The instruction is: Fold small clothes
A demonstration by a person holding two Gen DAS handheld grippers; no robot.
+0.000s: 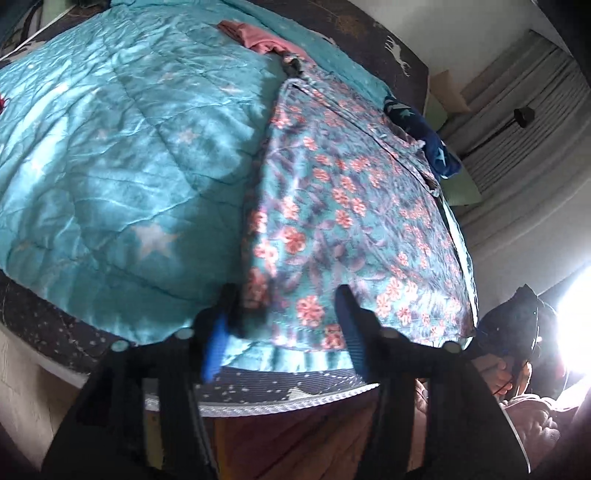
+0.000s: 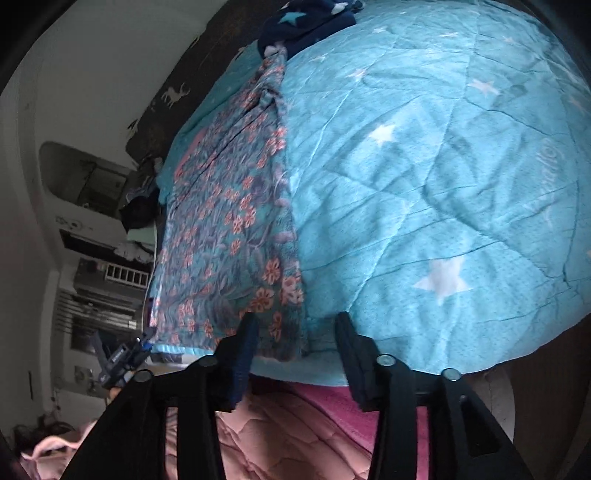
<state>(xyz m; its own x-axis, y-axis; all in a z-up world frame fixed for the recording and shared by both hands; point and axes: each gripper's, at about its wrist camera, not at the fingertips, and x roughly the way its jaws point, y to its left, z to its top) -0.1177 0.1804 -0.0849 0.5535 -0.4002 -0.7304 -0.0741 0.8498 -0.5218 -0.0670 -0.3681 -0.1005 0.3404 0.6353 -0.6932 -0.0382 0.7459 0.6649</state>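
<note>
While both tongs hang over the near edge of the bed, neither grips anything. The left gripper has its jaws apart, about half open, with the near hem of the floral garment lying between and just beyond its fingertips; the pads do not press on the cloth. Its left finger shows a blue pad and is blurred.

The right gripper also stands about half open. The garment's near corner lies just ahead of its left finger, and bare quilt lies ahead of its right one. No cloth is pinched here either.

Beyond the tips, the garment stretches away from both tongs as a long flat strip on the turquoise star quilt. To the left gripper it runs ahead and to the right; to the right gripper it runs ahead and to the left.

Farther off, at the garment's far end, a dark blue starred cloth sits bunched; in the left view it lies at the far right. A pink cloth lies at the far side of the quilt, well beyond the left gripper.

Below the right gripper, pink quilted fabric fills the foreground.
</note>
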